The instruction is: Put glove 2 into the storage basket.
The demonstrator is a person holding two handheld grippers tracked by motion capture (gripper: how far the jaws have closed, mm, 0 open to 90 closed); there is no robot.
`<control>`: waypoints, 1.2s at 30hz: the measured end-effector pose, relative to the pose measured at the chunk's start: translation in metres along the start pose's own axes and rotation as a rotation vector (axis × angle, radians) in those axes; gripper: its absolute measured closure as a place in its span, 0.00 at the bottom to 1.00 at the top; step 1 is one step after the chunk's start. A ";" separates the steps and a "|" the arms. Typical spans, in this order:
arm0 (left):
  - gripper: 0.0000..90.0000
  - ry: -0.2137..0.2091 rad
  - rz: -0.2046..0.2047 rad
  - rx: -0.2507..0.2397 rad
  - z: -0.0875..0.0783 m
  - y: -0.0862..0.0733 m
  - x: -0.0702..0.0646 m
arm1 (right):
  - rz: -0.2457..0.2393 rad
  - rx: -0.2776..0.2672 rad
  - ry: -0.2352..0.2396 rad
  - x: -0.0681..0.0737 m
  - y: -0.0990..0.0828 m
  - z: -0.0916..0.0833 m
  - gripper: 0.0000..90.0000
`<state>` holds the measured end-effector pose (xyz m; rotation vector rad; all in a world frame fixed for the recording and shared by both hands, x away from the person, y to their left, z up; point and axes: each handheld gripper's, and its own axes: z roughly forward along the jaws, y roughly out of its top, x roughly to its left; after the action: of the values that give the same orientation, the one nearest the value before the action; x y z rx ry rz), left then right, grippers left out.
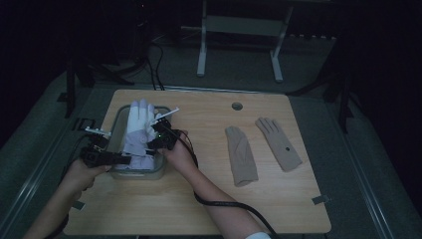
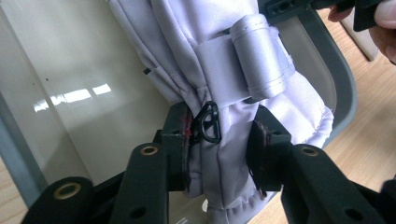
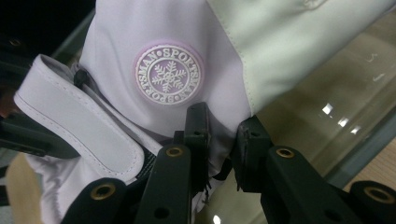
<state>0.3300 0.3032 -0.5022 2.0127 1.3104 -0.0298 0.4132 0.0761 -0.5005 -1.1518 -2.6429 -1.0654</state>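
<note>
High view: fixed above the near edge of the desk (image 1: pixel 209 209), facing forward and down, far enough to take in the whole top and the floor beyond. Left gripper view: rides on the left hand-held gripper (image 2: pixel 223 140), looks along its jaws, very close to the white glove (image 2: pixel 187 42) over the bin (image 2: pixel 70 79). Right gripper view: rides on the right hand-held gripper (image 3: pixel 219 135), equally close. All three share the glove and the bin.
</note>
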 end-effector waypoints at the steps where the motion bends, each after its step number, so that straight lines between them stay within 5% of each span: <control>1: 0.68 0.000 0.000 0.000 0.000 0.000 0.000 | 0.000 0.006 -0.006 0.000 0.000 0.001 0.86; 12: 0.60 0.096 0.020 0.008 0.005 0.005 -0.003 | 0.000 0.096 -0.044 0.002 0.005 0.013 0.86; 17: 0.60 0.121 0.021 0.018 0.007 0.006 -0.005 | -0.020 0.131 -0.066 0.004 0.009 0.013 0.77; 20: 0.59 0.127 0.002 0.011 0.006 0.006 -0.004 | -0.047 0.087 -0.075 0.003 0.013 0.002 0.58; 28: 0.51 0.176 0.013 -0.021 0.003 0.003 -0.013 | -0.063 -0.001 -0.019 -0.003 0.016 -0.027 0.40; 31: 0.43 0.174 -0.002 -0.093 -0.007 0.000 -0.020 | -0.078 -0.032 0.004 -0.008 0.013 -0.044 0.23; 35: 0.38 0.176 0.015 -0.149 -0.014 0.003 -0.031 | -0.104 -0.050 -0.005 -0.015 0.008 -0.056 0.21; 36: 0.36 0.143 0.019 -0.185 -0.016 0.005 -0.036 | -0.104 -0.056 -0.003 -0.016 0.007 -0.058 0.21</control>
<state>0.3105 0.2830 -0.4735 1.8973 1.3299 0.2406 0.4177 0.0329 -0.4580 -1.0362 -2.7183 -1.1621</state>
